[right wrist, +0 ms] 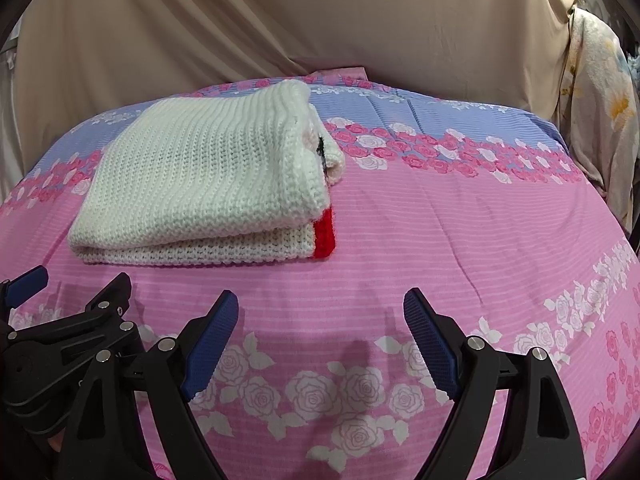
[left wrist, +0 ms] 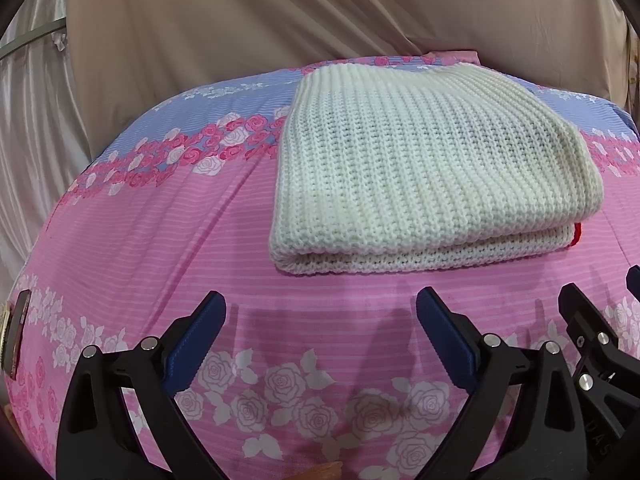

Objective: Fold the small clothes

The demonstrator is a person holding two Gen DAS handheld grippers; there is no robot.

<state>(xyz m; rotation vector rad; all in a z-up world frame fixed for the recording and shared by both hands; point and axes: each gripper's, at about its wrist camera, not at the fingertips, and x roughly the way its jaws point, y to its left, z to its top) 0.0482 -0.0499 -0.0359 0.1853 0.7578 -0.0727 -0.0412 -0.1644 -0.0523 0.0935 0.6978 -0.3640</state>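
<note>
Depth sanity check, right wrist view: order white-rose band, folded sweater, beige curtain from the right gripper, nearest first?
From the right gripper:
1. White-rose band, on the bedspread directly under the fingers.
2. Folded white knit sweater, ahead and left.
3. Beige curtain, behind the bed.

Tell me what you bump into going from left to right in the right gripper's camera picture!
Left gripper → white knitted sweater → its red edge → right gripper → the pink rose bedsheet → flowery cloth hanging at the far right.
</note>
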